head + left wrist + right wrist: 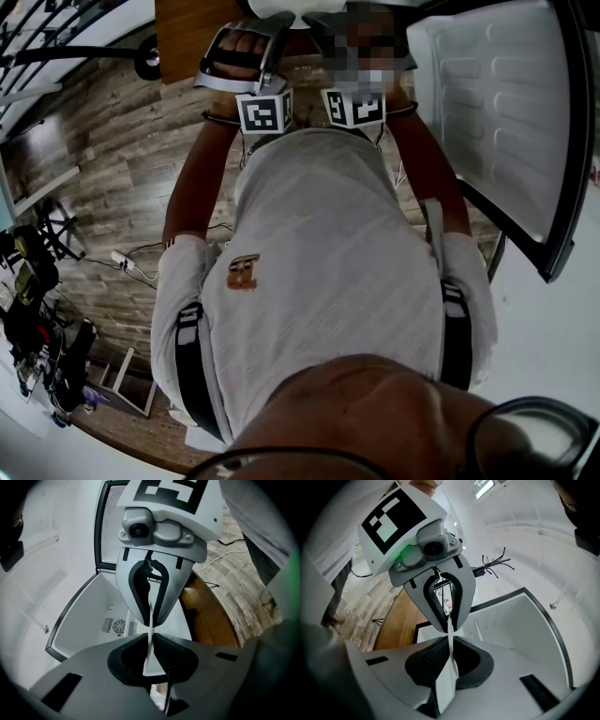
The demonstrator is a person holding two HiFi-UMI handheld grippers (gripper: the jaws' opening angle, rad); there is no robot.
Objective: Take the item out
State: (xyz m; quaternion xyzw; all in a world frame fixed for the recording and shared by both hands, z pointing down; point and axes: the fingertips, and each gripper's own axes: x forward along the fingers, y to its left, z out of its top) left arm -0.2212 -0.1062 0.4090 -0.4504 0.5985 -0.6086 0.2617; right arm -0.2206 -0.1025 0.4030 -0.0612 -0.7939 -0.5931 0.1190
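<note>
A thin white sheet (pixel 149 660), seen edge-on, runs between my two grippers, which face each other tip to tip. In the left gripper view my left gripper (pixel 151 640) is shut on its near end, and the right gripper (pixel 151 613) clamps the far end. The right gripper view mirrors this. There the right gripper (pixel 450 641) is shut on the sheet (pixel 447 679), and the left gripper (pixel 449 619) pinches it opposite. In the head view only the two marker cubes (pixel 263 112) (pixel 354 106) show, above the person's torso; the jaws and sheet are hidden.
Below the grippers is an open white cooler compartment (pixel 89 616) with a black rim and a fan grille (pixel 115 626). Its white door (pixel 497 103) stands open at the right. A wooden tabletop (pixel 208 618) lies beside it. Cables and gear (pixel 33 319) sit on the plank floor at the left.
</note>
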